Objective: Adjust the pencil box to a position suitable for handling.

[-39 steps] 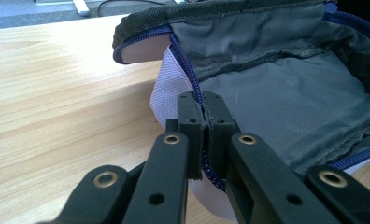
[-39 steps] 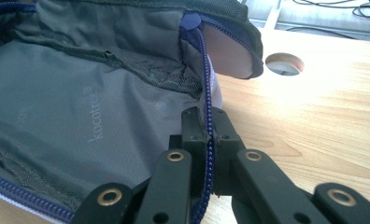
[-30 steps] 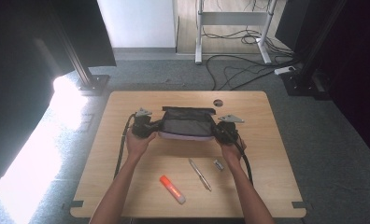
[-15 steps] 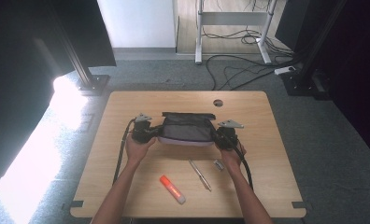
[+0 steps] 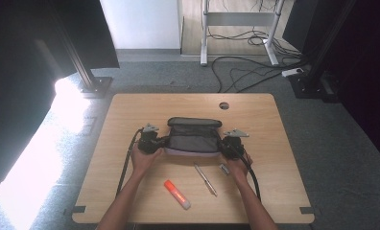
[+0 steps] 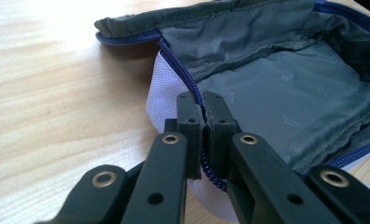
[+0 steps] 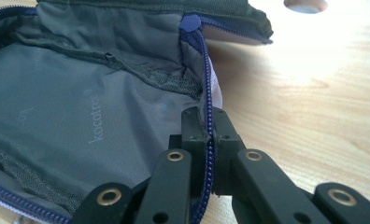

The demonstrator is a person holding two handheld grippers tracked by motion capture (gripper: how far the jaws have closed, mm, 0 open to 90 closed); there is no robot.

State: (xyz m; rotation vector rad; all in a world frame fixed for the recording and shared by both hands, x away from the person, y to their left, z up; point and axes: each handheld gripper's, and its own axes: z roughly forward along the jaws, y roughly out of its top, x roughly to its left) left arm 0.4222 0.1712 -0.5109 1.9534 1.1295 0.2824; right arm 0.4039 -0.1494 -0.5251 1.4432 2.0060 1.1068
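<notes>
Crosswise, pouch [image 5: 193, 136] long axis spans between your hands: left gripper [image 6: 202, 116] and right gripper [image 7: 207, 128] each clenched on an end's zipper edge.

This looks like a lab or test room: a bare wooden counter [image 5: 130, 115] stands on grey carpet [image 5: 322, 158], black frame posts [image 5: 82, 67] rise beyond its far corners, and loose cables [image 5: 245, 72] trail past a white stand [image 5: 236, 28].
</notes>
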